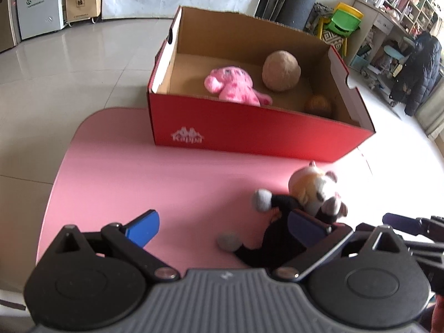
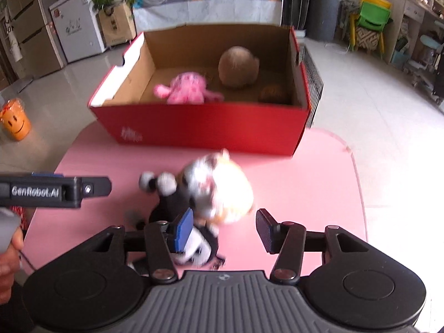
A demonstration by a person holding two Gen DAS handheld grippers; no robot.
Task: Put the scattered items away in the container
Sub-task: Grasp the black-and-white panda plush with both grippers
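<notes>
A plush toy (image 1: 313,191) with a black body and a white and orange head lies on the pink table (image 1: 111,180), in front of the red shoebox (image 1: 249,133). My left gripper (image 1: 224,227) is wide open, and its right finger overlaps the toy's body. In the right wrist view the toy (image 2: 219,186) is blurred. My right gripper (image 2: 224,230) is open around its lower part, with the right pad apart from it. The box (image 2: 208,127) holds a pink plush (image 2: 186,87), a brown ball (image 2: 238,66) and a small brown thing (image 2: 270,93).
A hand (image 2: 8,249) holds the left gripper's handle at the left edge. An orange smiley pot (image 2: 15,123) stands on the tiled floor. Stacked green and yellow chairs (image 1: 342,22), shelves and a person in a dark coat (image 1: 421,69) are at the far right.
</notes>
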